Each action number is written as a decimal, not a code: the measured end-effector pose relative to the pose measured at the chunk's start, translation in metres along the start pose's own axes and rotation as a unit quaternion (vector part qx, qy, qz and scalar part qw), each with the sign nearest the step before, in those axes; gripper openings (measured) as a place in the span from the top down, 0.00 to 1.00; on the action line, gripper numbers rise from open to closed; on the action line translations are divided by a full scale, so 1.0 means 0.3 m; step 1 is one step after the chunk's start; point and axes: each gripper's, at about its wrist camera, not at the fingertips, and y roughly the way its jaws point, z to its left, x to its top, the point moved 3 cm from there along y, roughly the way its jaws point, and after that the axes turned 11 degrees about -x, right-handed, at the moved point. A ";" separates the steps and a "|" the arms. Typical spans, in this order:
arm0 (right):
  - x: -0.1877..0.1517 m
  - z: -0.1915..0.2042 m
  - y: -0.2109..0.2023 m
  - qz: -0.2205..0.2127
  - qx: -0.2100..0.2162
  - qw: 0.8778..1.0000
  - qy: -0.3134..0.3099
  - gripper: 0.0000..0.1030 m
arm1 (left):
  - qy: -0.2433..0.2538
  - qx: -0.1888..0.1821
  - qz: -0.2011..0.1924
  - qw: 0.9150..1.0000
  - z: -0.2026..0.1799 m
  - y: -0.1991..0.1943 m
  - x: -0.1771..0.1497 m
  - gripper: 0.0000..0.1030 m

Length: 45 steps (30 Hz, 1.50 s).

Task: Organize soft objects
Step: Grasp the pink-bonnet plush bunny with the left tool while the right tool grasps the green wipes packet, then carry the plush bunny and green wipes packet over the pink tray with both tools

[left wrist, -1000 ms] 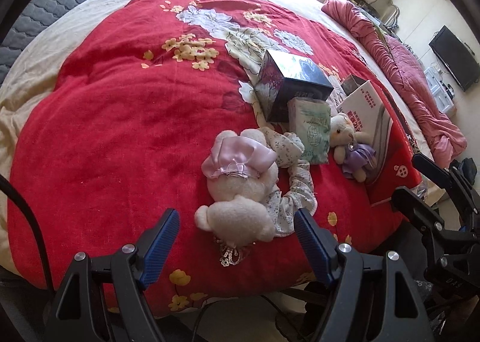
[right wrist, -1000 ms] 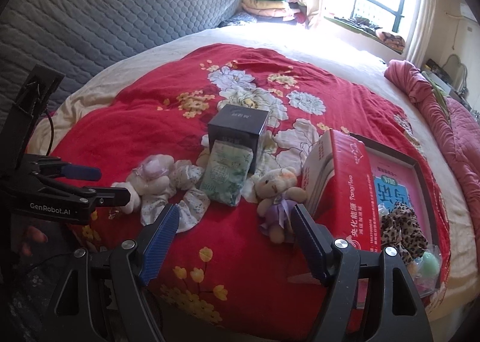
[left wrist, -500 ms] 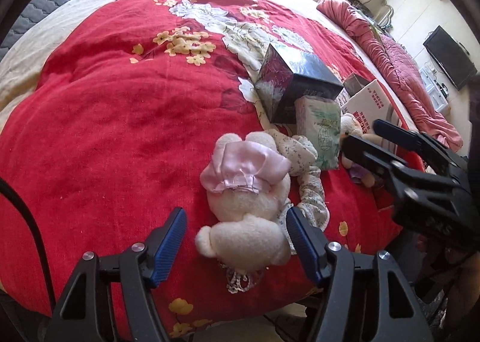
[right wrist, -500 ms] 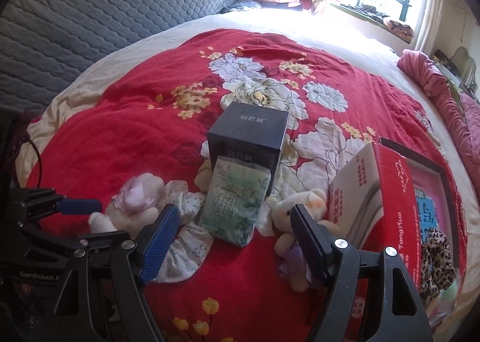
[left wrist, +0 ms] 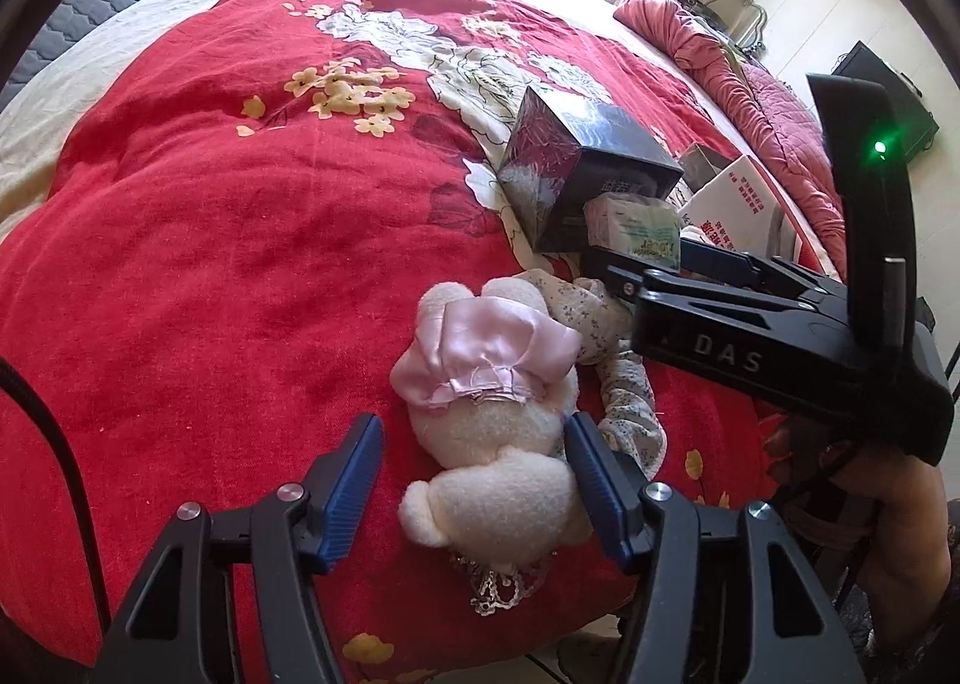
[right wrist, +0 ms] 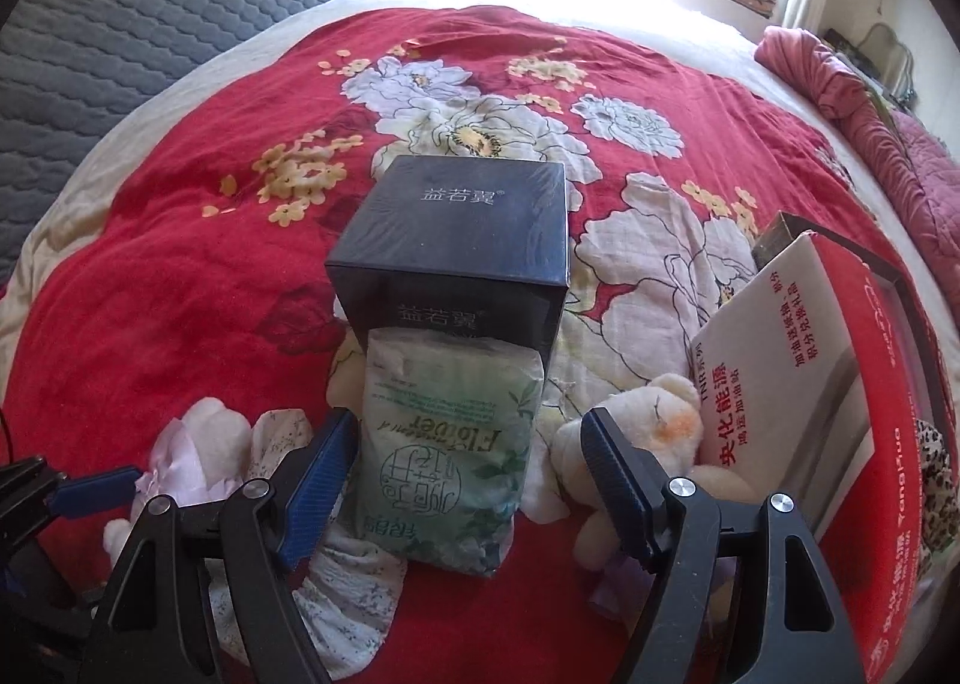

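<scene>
A white plush toy in a pink dress (left wrist: 492,426) lies on the red floral blanket (left wrist: 240,240). My left gripper (left wrist: 474,480) straddles the toy's lower half and its jaws are closing. The right pad (left wrist: 594,480) is against the plush; the left pad (left wrist: 354,474) stands clear of it. A green tissue pack (right wrist: 450,456) leans on a black box (right wrist: 462,240). My right gripper (right wrist: 462,480) is open around the pack's lower part without pressing on it. A small bear in purple (right wrist: 636,444) lies just right of it. A floral scrunchie (left wrist: 624,384) curls beside the pink toy.
A red-and-white carton (right wrist: 798,372) stands in a dark-rimmed red tray (right wrist: 900,288) at the right, with a leopard-print scrunchie (right wrist: 936,468) in it. A rolled pink quilt (left wrist: 774,102) lies along the bed's far right. A grey quilted headboard (right wrist: 150,12) is at the back left.
My left gripper's jaws have narrowed around the pink-dressed toy. The right gripper has swung left and down, from the small bear to the tissue pack, and now crosses the left wrist view.
</scene>
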 end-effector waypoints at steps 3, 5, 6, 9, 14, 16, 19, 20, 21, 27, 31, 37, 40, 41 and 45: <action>0.001 0.015 0.011 -0.002 -0.004 1.000 -0.008 0.24 | 0.002 -0.006 0.003 1.000 -0.003 0.007 0.001 0.43; -0.001 0.019 0.013 -0.003 0.006 1.000 -0.004 0.25 | 0.002 -0.010 0.003 1.000 -0.005 0.010 0.001 0.47; -0.003 0.019 0.012 -0.006 0.011 1.000 -0.002 0.32 | 0.001 -0.014 0.005 1.000 -0.006 0.013 0.001 0.48; -0.011 0.011 0.010 -0.008 0.023 1.000 0.006 0.48 | -0.001 -0.018 0.008 1.000 -0.003 0.018 -0.001 0.50; -0.006 -0.014 -0.025 -0.027 0.034 0.999 0.014 0.52 | -0.015 -0.033 0.002 0.999 0.011 0.012 0.000 0.55; -0.004 -0.024 -0.043 -0.034 0.038 0.999 0.018 0.52 | -0.016 -0.034 -0.005 0.999 0.013 0.002 0.002 0.57; -0.002 -0.042 -0.072 -0.044 0.039 0.998 0.022 0.52 | -0.010 -0.021 -0.027 0.999 0.008 -0.024 0.015 0.57; -0.001 -0.047 -0.082 -0.049 0.040 0.998 0.023 0.52 | -0.007 -0.018 -0.035 0.999 0.005 -0.035 0.019 0.57; 0.000 -0.053 -0.092 -0.052 0.043 0.997 0.025 0.52 | -0.008 -0.017 -0.041 0.999 0.003 -0.045 0.022 0.57; -0.001 -0.084 -0.153 -0.070 0.047 0.996 0.031 0.52 | -0.002 0.006 -0.056 0.998 -0.012 -0.080 0.026 0.57; -0.011 -0.104 -0.210 -0.090 0.046 0.995 0.027 0.52 | 0.004 0.018 -0.060 0.998 -0.043 -0.101 0.020 0.57; -0.026 -0.159 -0.291 -0.118 0.044 0.992 0.031 0.52 | 0.018 0.029 -0.076 0.996 -0.127 -0.137 0.022 0.57; -0.042 -0.204 -0.334 -0.130 0.050 0.989 0.046 0.52 | 0.035 0.040 -0.077 0.996 -0.182 -0.140 0.024 0.57; -0.047 -0.218 -0.345 -0.133 0.051 0.989 0.049 0.52 | 0.037 0.041 -0.076 0.996 -0.201 -0.141 0.025 0.57; -0.060 -0.276 -0.390 -0.146 0.048 0.986 0.057 0.52 | 0.047 0.044 -0.077 0.995 -0.267 -0.145 0.034 0.57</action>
